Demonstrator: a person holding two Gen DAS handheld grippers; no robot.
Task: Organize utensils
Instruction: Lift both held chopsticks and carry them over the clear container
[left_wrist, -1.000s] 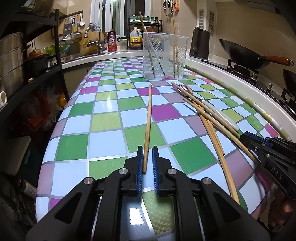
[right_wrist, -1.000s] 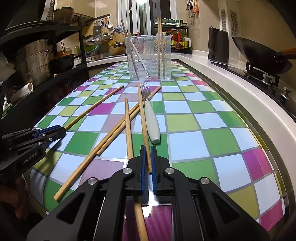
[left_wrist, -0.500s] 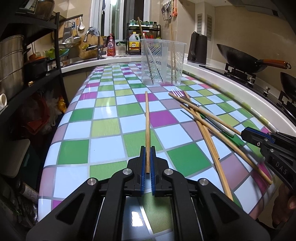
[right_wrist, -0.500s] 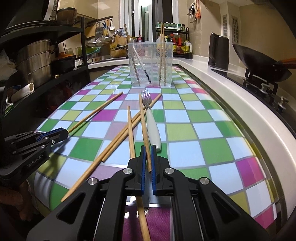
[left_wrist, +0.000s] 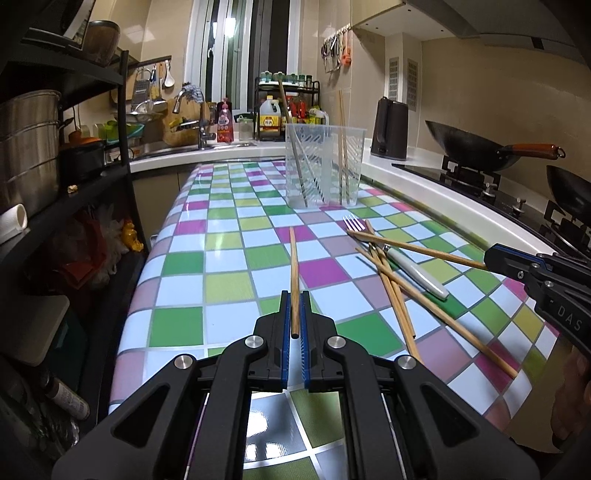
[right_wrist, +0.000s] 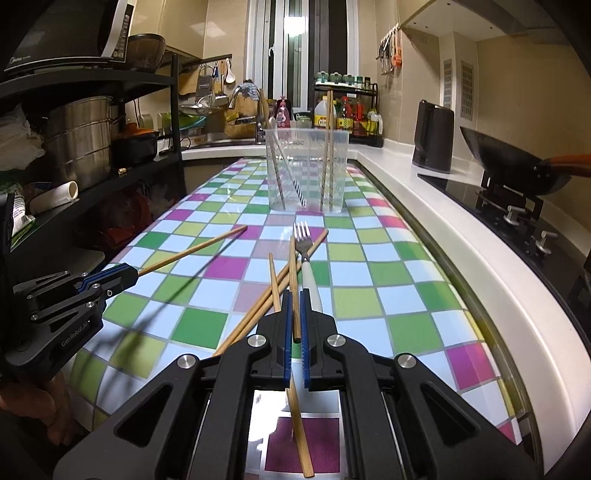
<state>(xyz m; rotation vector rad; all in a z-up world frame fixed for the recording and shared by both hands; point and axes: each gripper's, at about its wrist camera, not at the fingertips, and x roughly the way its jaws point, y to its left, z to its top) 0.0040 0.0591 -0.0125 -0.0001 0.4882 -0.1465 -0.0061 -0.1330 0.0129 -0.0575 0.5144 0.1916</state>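
Note:
My left gripper (left_wrist: 294, 300) is shut on a wooden chopstick (left_wrist: 293, 266) and holds it lifted above the checkered table (left_wrist: 229, 280); it also shows in the right wrist view (right_wrist: 192, 253). My right gripper (right_wrist: 294, 300) is shut on another chopstick (right_wrist: 293, 266), raised off the pile; it shows in the left wrist view (left_wrist: 417, 249) too. Two more chopsticks (right_wrist: 258, 310) and a white-handled fork (right_wrist: 308, 266) lie crossed on the table. A clear plastic utensil holder (right_wrist: 306, 170) with chopsticks and a straw stands farther back.
A white counter (right_wrist: 443, 236) with a stove and wok (right_wrist: 513, 166) runs along the right. A black kettle (right_wrist: 432, 142) stands behind. Black shelves with pots (right_wrist: 81, 147) line the left. The sink (left_wrist: 184, 144) is at the far end.
Both grippers closed on their chopsticks and lifted them off the table. Both views have risen and the chopstick tips point up and forward.

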